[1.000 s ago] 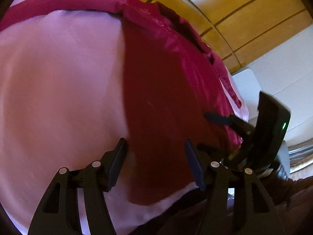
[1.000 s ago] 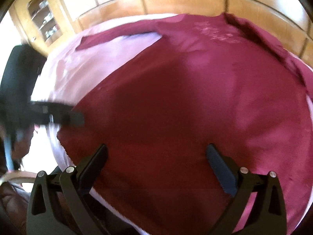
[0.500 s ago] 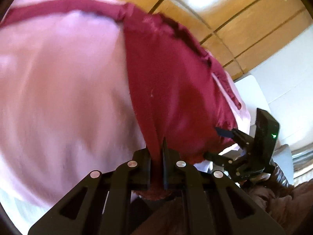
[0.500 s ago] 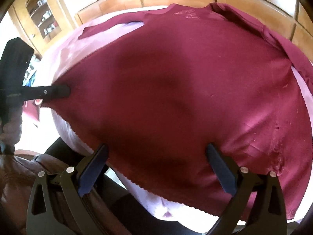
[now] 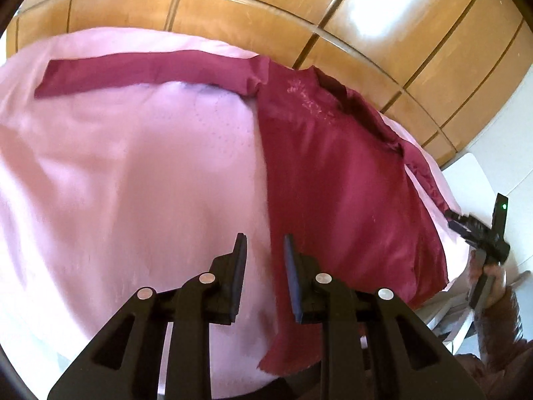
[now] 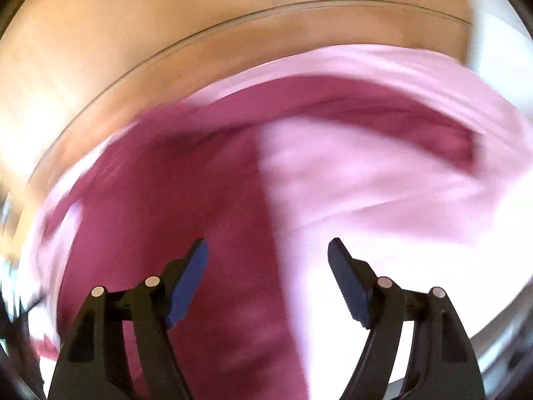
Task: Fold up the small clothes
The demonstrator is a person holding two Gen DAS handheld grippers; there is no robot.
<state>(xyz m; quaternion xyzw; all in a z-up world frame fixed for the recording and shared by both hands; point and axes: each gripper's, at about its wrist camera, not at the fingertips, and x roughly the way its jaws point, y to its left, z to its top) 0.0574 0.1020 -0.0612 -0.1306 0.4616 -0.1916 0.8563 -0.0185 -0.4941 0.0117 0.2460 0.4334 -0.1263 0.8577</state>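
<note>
Left wrist: pink tablecloth (image 5: 133, 173), wooden panelling (image 5: 266, 10).

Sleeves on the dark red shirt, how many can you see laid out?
1 clearly: the sleeve stretches left from the shirt across the pink cloth. A second may lie bunched along the shirt's right edge, hidden.

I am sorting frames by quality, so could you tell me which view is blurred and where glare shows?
Left wrist view: mostly sharp, the maroon long-sleeved top and pink cloth clear, white glare patches on the wooden floor, strong fisheye curvature. Right wrist view: heavy motion smear over top and cloth, overexposed white at lower right; only the right gripper looks crisp.
</note>
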